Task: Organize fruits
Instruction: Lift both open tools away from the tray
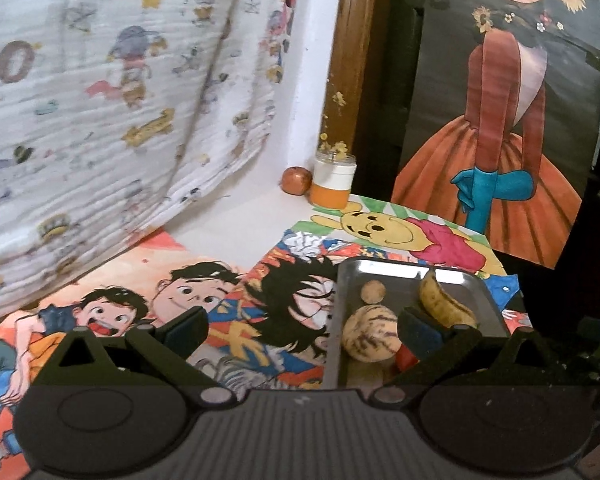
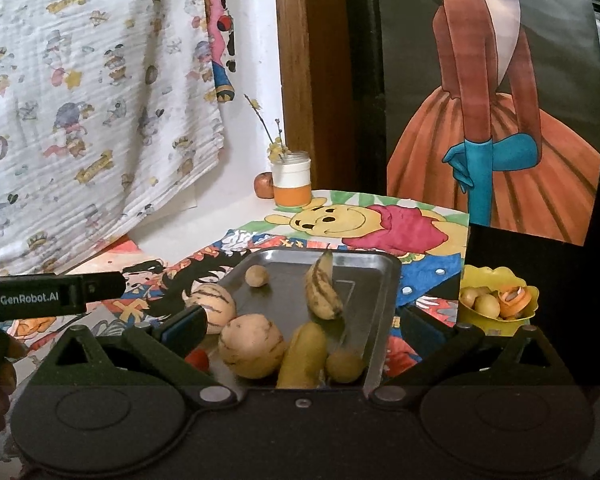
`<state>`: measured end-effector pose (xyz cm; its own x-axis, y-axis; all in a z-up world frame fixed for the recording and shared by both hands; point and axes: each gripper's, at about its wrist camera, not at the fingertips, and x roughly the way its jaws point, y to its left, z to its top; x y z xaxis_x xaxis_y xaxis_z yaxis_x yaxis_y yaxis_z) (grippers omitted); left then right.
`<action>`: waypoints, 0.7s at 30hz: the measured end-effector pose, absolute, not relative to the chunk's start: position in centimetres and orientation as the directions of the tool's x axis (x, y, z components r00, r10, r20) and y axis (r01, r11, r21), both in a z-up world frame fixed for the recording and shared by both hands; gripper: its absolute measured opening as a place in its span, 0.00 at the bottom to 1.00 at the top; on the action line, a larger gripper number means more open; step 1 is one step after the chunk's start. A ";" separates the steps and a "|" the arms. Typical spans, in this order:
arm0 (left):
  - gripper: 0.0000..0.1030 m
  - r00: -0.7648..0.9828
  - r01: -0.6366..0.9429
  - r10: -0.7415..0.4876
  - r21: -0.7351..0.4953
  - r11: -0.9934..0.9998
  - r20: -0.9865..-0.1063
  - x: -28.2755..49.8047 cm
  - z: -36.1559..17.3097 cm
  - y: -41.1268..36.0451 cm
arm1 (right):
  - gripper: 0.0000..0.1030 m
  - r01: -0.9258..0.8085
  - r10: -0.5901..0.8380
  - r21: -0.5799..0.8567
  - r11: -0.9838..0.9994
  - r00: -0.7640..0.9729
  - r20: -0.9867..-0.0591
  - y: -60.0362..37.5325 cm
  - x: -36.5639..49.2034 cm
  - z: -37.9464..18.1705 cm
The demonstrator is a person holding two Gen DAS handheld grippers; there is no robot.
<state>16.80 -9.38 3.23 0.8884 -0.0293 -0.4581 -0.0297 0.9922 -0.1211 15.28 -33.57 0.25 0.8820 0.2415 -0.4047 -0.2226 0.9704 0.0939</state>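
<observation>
Black gripper housing fills the bottom of both wrist views. Printed text "GenRobot.AI" is legible on the left gripper body, seen at the left edge of the right wrist view.

Right gripper: jaws spread wide, holding nothing. Between and just ahead of its fingers sits a metal tray carrying the fruit: two pale round melons with dark purple stripes, two yellow bananas with brown marks, and two small tan round fruits. A red item shows partly behind the left finger; its kind cannot be determined.

Left gripper: jaws also wide apart and empty. The tray lies toward its right finger, with cartoon posters under it.

A yellow bowl with small yellow fruits stands off the tray's right side, apart from it. An orange-and-white jar and a reddish round fruit stand at the far wall.
</observation>
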 end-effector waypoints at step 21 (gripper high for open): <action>1.00 0.925 -0.052 -0.017 -0.169 0.984 -0.380 11.6 3.8 -6.5 | 0.99 -0.160 0.155 0.013 0.987 0.923 -0.352 -29.8 10.4 1.0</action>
